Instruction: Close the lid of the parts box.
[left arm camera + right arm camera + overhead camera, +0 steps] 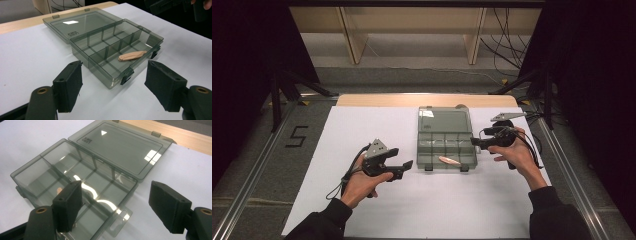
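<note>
Item: smoky clear compartment box (447,145), centre of my white table (362,210), its lid (444,120) swung fully open and lying flat on the far side. Contents: one pale pink, flat, elongated piece (449,161) in the long near compartment, toward its right end; the smaller compartments behind hold nothing I can see. My left gripper (403,168), jaws spread, empty, sits near-left of the box. My right gripper (476,143), jaws spread, empty, sits at the box's right edge.

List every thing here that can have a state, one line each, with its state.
Organizer box: open, upright on the table.
Lid: folded flat back.
Peach piece: lying in the front compartment.
Front latches: undone.
Left tool: open, empty.
Right tool: open, empty.
</note>
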`<state>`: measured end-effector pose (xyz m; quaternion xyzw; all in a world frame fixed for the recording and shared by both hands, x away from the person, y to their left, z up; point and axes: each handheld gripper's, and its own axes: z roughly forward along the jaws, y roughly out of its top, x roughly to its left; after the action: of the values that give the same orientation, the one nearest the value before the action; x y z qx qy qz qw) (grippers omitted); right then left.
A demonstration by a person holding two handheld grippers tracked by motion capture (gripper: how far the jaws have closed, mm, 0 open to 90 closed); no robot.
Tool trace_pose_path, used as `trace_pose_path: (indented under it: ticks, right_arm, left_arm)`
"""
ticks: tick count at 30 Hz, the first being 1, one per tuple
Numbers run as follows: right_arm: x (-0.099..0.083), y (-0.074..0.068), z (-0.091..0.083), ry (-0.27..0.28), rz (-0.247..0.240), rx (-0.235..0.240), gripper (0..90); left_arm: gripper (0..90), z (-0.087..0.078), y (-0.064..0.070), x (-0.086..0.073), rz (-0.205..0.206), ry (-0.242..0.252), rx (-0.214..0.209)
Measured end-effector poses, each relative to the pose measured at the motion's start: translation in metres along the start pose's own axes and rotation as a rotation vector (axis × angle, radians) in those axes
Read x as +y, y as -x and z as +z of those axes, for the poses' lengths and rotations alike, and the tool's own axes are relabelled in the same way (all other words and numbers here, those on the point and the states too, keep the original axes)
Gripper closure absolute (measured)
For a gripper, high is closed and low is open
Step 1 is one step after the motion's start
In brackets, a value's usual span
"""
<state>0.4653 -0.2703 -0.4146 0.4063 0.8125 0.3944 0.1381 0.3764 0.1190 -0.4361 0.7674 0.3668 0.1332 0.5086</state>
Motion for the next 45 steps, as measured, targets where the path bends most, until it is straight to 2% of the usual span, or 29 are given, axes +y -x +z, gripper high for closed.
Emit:
trace_pose_path:
  ticks: [2, 3, 5, 8, 11, 12, 13, 14, 16, 17, 18, 20, 21, 23, 26, 27, 28, 33, 35, 36, 38, 40, 41, 43, 44, 45]
  right_arm:
    - [-0.001, 0.001, 0.003, 0.033, 0.010, -0.008, 27.5]
    - [-0.001, 0.003, 0.001, 0.005, 0.012, -0.003, 27.5]
    - [-0.001, 0.005, 0.003, 0.009, 0.016, 0.003, 27.4]
    - [-0.001, 0.008, 0.003, 0.004, 0.047, -0.005, 27.1]
    - [-0.001, 0.010, 0.004, 0.011, 0.052, -0.006, 27.1]
    - [-0.001, 0.012, 0.004, 0.022, 0.038, -0.004, 27.0]
    - [-0.001, 0.011, 0.003, 0.009, 0.059, -0.017, 26.8]
    - [-0.001, 0.013, 0.004, 0.015, 0.050, -0.019, 26.8]
    - [-0.001, 0.013, 0.004, 0.007, 0.070, -0.012, 26.8]
    - [-0.001, 0.015, 0.005, 0.015, 0.057, -0.016, 26.8]
    - [-0.001, 0.014, 0.005, 0.013, 0.074, -0.010, 26.8]
    - [-0.001, 0.018, 0.007, 0.022, 0.055, -0.019, 26.7]
    - [0.000, 0.019, 0.007, 0.017, 0.072, -0.019, 26.8]
    - [0.001, 0.021, 0.007, 0.009, 0.070, -0.016, 26.7]
    - [0.002, 0.022, 0.010, 0.024, 0.092, -0.012, 26.8]
    - [0.003, 0.021, 0.010, 0.019, 0.108, -0.012, 26.8]
    - [0.004, 0.024, 0.012, 0.024, 0.094, -0.008, 26.8]
    - [0.006, 0.026, 0.019, 0.026, 0.106, -0.006, 26.8]
    - [0.006, 0.028, 0.022, 0.028, 0.099, -0.005, 26.8]
    - [0.006, 0.028, 0.022, 0.020, 0.114, 0.001, 26.9]
    - [0.006, 0.031, 0.025, 0.028, 0.112, -0.001, 27.3]
    - [0.006, 0.031, 0.026, 0.023, 0.147, -0.006, 27.2]
    - [0.008, 0.032, 0.025, 0.001, 0.139, -0.016, 27.2]
    - [0.011, 0.033, 0.027, 0.023, 0.151, -0.012, 27.2]
    - [0.013, 0.034, 0.027, 0.019, 0.141, -0.006, 27.2]
    - [0.016, 0.034, 0.027, -0.003, 0.151, -0.016, 27.2]
  left_arm:
    - [31.2, 0.004, -0.001, 0.001, -0.010, -0.011, -0.006]
    - [32.0, 0.007, -0.001, 0.002, -0.016, -0.018, -0.005]
    - [32.9, 0.012, -0.001, 0.003, -0.015, -0.029, -0.009]
    - [34.8, 0.019, -0.001, 0.004, -0.022, -0.049, -0.009]
    - [35.9, 0.026, -0.003, 0.005, -0.022, -0.067, -0.002]
    - [35.9, 0.029, -0.004, 0.005, -0.029, -0.074, 0.000]
    - [36.5, 0.031, -0.005, 0.005, -0.020, -0.092, 0.003]
    - [37.1, 0.032, -0.007, 0.006, -0.013, -0.103, 0.005]
    - [38.5, 0.037, -0.008, 0.007, -0.038, -0.101, 0.016]
    - [39.1, 0.038, -0.011, 0.007, -0.029, -0.123, 0.016]
    - [39.7, 0.040, -0.012, 0.008, -0.040, -0.122, 0.022]
    - [42.1, 0.044, -0.015, 0.009, -0.044, -0.138, 0.024]
    - [44.6, 0.046, -0.016, 0.009, -0.046, -0.150, 0.028]
    - [45.6, 0.050, -0.018, 0.009, -0.053, -0.175, 0.024]
    - [46.2, 0.056, -0.019, 0.008, -0.077, -0.214, 0.016]
    - [47.0, 0.058, -0.020, 0.008, -0.078, -0.219, 0.016]
    - [48.2, 0.060, -0.019, 0.008, -0.087, -0.220, 0.014]
    - [50.6, 0.067, -0.020, 0.011, -0.108, -0.238, -0.006]
    - [52.2, 0.070, -0.020, 0.012, -0.109, -0.242, -0.001]
    - [53.2, 0.071, -0.019, 0.012, -0.110, -0.248, 0.006]
    - [55.1, 0.074, -0.021, 0.012, -0.111, -0.253, 0.006]
    - [58.2, 0.075, -0.022, 0.011, -0.131, -0.265, 0.006]
    - [59.1, 0.076, -0.022, 0.010, -0.142, -0.259, 0.012]
    - [61.3, 0.077, -0.024, 0.010, -0.141, -0.269, 0.007]
    - [61.9, 0.078, -0.024, 0.010, -0.151, -0.267, 0.012]
    - [62.6, 0.078, -0.025, 0.009, -0.149, -0.267, 0.002]
